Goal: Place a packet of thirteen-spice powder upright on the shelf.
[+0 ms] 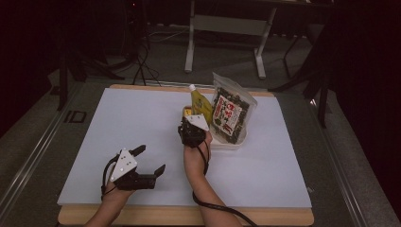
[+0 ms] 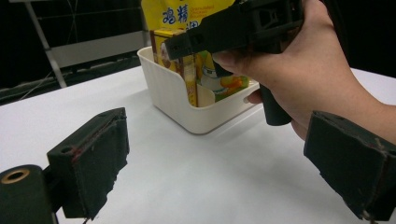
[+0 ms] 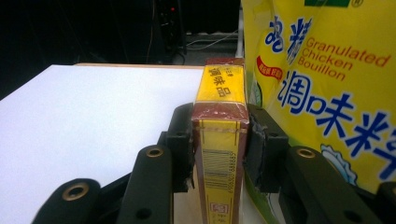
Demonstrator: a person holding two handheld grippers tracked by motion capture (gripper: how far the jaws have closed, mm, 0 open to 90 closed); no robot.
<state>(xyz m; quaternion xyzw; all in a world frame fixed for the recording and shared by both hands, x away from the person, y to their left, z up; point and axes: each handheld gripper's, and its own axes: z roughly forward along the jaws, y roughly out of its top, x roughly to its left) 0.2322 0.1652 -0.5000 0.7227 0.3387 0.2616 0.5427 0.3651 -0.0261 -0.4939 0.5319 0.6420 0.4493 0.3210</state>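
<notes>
A narrow yellow and red seasoning box (image 3: pixel 220 84) stands upright with my right gripper (image 3: pixel 219 126) shut on its two sides. In the high view the right gripper (image 1: pixel 189 118) holds this box (image 1: pixel 187 112) at the left end of a white bin (image 1: pixel 227 144), right beside a yellow chicken bouillon pouch (image 1: pixel 201 104). In the left gripper view the box (image 2: pixel 189 74) sits inside the bin (image 2: pixel 173 93). My left gripper (image 1: pixel 152 159) rests open at the front left of the white board, with nothing between its pads (image 2: pixel 98 158).
A clear bag of dark seaweed snacks (image 1: pixel 229 113) stands in the right part of the bin. The white board (image 1: pixel 118 142) lies on a wooden table. Behind it are a metal desk frame (image 1: pixel 227 28) and cables on the floor (image 1: pixel 142 61).
</notes>
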